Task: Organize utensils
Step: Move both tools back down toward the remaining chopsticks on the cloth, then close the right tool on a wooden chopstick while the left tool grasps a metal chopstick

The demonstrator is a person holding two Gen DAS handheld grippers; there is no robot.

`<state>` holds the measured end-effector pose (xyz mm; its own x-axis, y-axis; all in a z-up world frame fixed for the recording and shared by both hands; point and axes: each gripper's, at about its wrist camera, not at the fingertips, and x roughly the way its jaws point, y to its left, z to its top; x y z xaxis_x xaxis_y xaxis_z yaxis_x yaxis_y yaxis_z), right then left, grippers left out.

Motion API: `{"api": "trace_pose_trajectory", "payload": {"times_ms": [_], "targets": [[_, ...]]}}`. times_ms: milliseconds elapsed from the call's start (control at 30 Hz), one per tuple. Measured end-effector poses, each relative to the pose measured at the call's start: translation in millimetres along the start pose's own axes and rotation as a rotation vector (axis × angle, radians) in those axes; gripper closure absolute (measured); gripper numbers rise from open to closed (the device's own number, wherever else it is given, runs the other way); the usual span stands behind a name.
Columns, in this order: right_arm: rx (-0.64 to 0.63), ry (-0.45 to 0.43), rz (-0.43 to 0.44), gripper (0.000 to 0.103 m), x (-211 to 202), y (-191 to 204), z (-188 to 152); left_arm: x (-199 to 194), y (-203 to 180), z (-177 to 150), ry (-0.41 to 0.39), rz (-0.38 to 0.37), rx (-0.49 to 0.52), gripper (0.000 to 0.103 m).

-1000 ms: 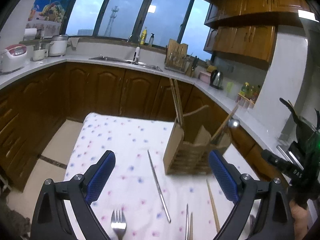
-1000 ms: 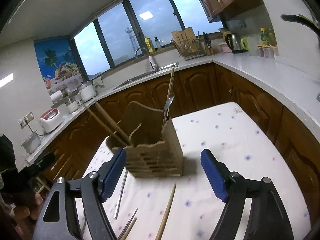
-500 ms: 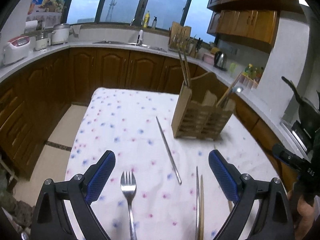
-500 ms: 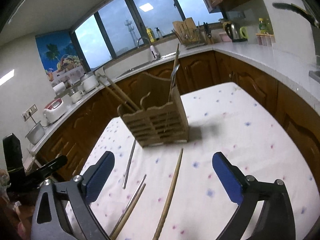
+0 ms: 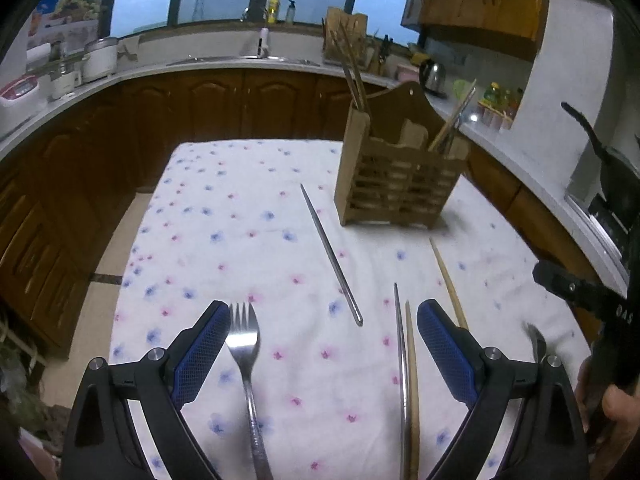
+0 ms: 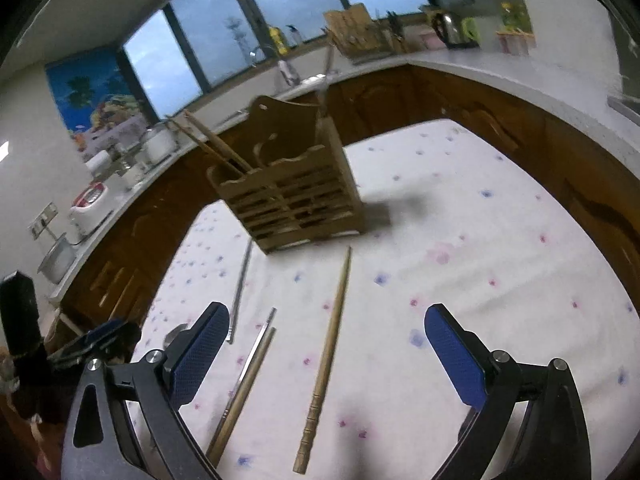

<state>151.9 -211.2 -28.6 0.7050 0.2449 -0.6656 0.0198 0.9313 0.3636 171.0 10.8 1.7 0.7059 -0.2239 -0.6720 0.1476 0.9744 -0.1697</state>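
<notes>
Both grippers gape wide and carry nothing; left gripper (image 5: pixel 324 344) now pulled back from the wooden holder (image 5: pixel 400 188), bringing the fork (image 5: pixel 244 344) just inside its left pad; right gripper (image 6: pixel 326 344) likewise withdrawn, framing a wooden chopstick (image 6: pixel 328 352); probably lining up the next pickups; holder well ahead, partly filled.

1. The left gripper (image 5: pixel 324 344) has drawn back from the wooden holder (image 5: pixel 400 184); the fork (image 5: pixel 244 344) now lies between its jaws.
2. The right gripper (image 6: pixel 326 346) has likewise backed off, bringing a wooden chopstick (image 6: pixel 326 360) into full view.
3. The right jaws seem slightly wider, though fisheye blur makes that uncertain.
</notes>
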Motion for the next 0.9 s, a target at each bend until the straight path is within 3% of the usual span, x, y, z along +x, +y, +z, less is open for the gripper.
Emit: {"api": "trace_pose_trajectory", "payload": {"times_ms": [267,433,533,600,700,833,900], "targets": [[0.009,0.019,-0.059,0.003,11.9,-10.2,1.7,20.1,-12.9,2.9,0.049,-0.004,0.045,0.008],[-0.019,0.045,-0.025,0.003,23.7,-12.1,6.6,36.9,-23.5,5.3,0.080,-0.015,0.082,0.010],[-0.053,0.066,-0.006,0.004,34.5,-8.4,10.6,49.9,-32.1,11.6,0.097,-0.027,0.114,0.021],[-0.072,0.067,-0.016,0.019,41.5,-5.1,14.3,60.3,-37.4,16.3,0.117,-0.036,0.138,0.036],[-0.072,0.101,-0.019,0.041,58.1,-5.6,21.1,77.3,-45.7,25.2,0.146,-0.045,0.169,0.042],[-0.071,0.135,-0.016,0.050,78.8,-8.7,29.3,100.1,-57.3,34.4,0.186,-0.057,0.215,0.047],[-0.072,0.149,-0.014,0.061,87.9,-9.7,33.2,112.6,-61.0,38.9,0.213,-0.055,0.228,0.057]]}}
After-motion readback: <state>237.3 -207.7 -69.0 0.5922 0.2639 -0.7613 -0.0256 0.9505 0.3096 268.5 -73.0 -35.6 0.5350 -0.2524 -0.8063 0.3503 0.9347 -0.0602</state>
